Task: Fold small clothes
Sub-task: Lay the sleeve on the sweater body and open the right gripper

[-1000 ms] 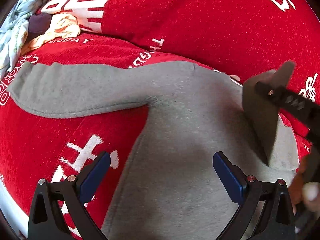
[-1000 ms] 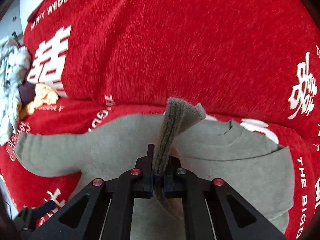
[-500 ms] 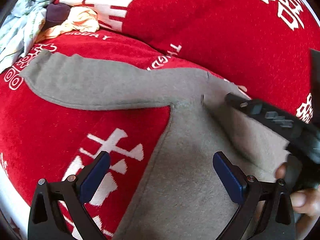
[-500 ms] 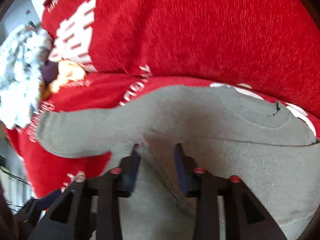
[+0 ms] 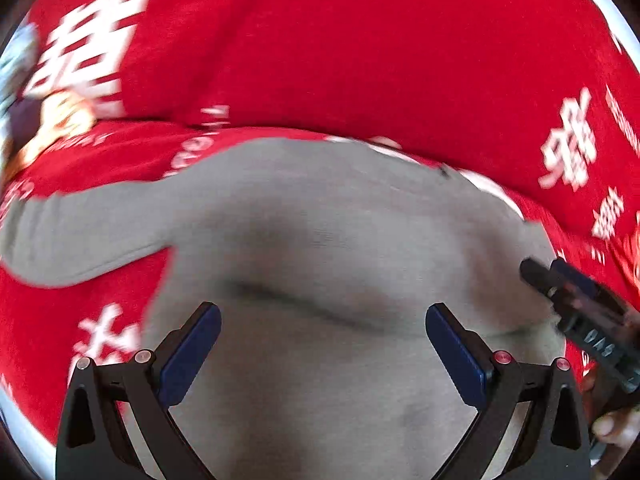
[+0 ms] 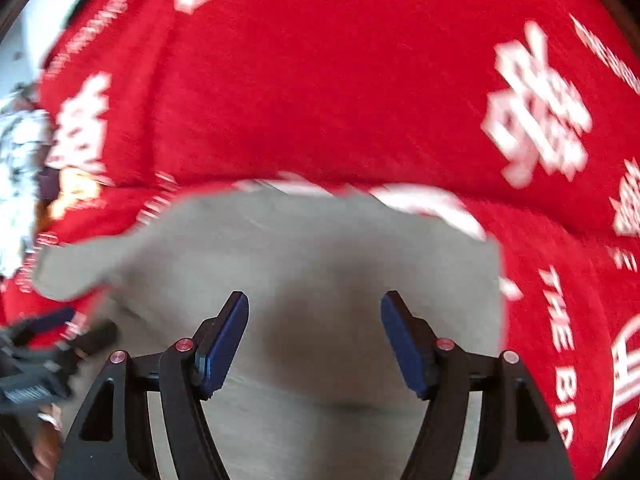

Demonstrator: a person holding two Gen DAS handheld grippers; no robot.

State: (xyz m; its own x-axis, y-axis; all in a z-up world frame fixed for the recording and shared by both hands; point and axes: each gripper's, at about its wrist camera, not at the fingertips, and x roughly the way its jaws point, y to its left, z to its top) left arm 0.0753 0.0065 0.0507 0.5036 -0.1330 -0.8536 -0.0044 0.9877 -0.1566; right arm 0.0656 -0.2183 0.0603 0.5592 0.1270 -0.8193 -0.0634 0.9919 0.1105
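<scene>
Right wrist view: right gripper opening, nothing pinched, grey top flat beneath the fingers; left gripper wide, empty. Risk: dragging fingers rumpling the fold.

Left gripper gapes wide, pointing steeply down; right gripper, jaws opening, grips nothing.

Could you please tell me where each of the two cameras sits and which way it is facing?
Left wrist: on the left tool, angled down at the grey top; its open fingers, the right tool and a hand show.
Right wrist: on the right tool, angled down likewise; its fingers opening, nothing between them; left tool at left.
Shared: the top, the red blanket, each other's tool.
</scene>
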